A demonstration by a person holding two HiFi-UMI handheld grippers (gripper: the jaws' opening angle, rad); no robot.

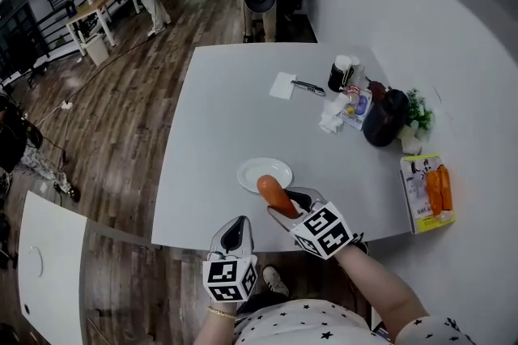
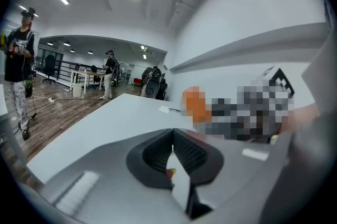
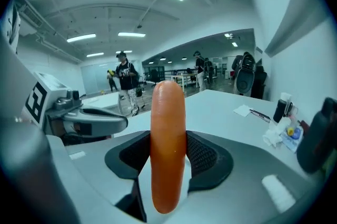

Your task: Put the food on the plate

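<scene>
Clamping sausage (image 1: 273, 193) near plate (image 1: 251, 171), right gripper (image 1: 291, 206).

The sausage (image 1: 273, 191) has its near end buried in the right gripper (image 1: 291, 203) in the head view, and it also covers a bit of the plate's (image 1: 252, 168) near rim. In the right gripper view it blocks the whole gap between the pads (image 3: 206, 153). In the left gripper view the sausage and everything beside it is just mosaic, no detail at all.

There's a tiny yellow-red speck (image 2: 169, 171) low behind the closed jaws of the left gripper (image 2: 172, 133), way too blurry to tell what it is. The print on the box (image 1: 421, 198) at the desk's (image 1: 227, 117) right edge is too small to read. The dark container (image 3: 322, 133) is cut off by the right gripper view's right edge, and the right forearm (image 1: 380, 287) runs off the bottom of the head view.
</scene>
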